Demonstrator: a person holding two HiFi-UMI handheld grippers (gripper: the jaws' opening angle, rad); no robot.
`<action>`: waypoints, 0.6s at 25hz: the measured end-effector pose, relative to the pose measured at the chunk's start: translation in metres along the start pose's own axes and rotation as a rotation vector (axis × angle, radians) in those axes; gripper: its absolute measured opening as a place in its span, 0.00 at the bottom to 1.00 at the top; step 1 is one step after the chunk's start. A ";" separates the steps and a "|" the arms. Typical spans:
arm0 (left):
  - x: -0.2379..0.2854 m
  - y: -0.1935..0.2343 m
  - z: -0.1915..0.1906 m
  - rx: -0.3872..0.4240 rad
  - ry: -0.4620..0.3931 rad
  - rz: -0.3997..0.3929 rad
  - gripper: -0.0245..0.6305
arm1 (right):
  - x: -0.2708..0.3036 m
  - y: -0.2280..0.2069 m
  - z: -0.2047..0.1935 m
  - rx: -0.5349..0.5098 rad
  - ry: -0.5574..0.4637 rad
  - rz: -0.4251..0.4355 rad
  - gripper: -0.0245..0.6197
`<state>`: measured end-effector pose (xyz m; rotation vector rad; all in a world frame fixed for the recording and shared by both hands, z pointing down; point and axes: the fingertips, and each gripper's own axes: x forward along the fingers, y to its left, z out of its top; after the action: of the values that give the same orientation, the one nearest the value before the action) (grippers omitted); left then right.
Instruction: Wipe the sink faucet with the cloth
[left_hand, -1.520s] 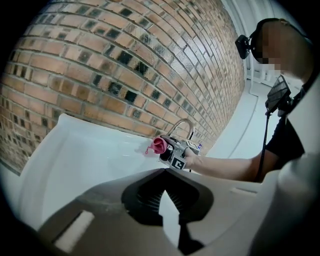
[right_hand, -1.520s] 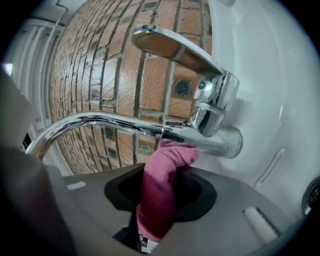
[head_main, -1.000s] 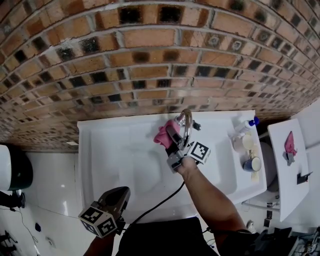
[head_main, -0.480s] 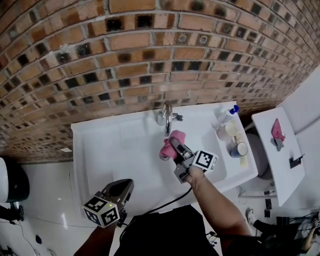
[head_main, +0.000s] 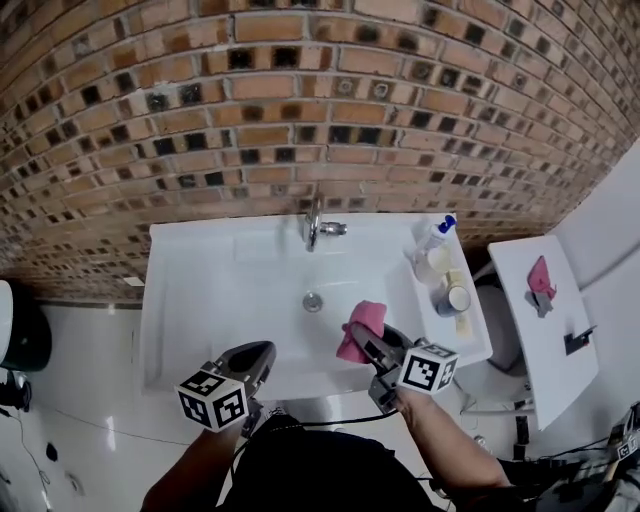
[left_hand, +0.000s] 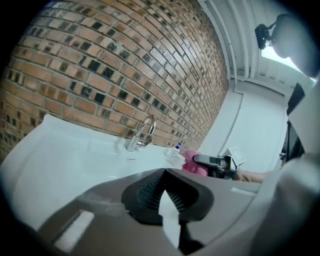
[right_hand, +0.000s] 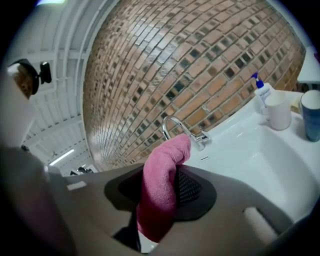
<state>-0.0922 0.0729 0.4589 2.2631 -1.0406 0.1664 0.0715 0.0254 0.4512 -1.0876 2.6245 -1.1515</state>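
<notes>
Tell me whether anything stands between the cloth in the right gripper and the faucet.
Nothing visible does. The right gripper holds the pink cloth over the front of the sink; only open basin and the drain lie between it and the faucet at the back rim.

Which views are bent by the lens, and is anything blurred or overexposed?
Head view: the red-brown brick wall bows. Left gripper view: strong fisheye, dark corners, upper right washed out. Right gripper view: fisheye; the pink terry cloth looks slightly soft.
</notes>
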 end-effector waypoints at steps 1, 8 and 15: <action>0.001 -0.009 -0.005 -0.011 -0.006 0.005 0.05 | -0.015 0.007 -0.004 -0.029 0.012 0.010 0.26; -0.003 -0.064 -0.040 -0.056 -0.021 0.024 0.05 | -0.098 0.023 -0.041 -0.123 0.090 0.036 0.26; -0.016 -0.089 -0.066 -0.023 -0.012 0.065 0.05 | -0.133 0.037 -0.057 -0.181 0.088 0.051 0.26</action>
<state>-0.0297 0.1662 0.4611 2.2131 -1.1175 0.1679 0.1302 0.1617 0.4408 -1.0133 2.8539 -0.9892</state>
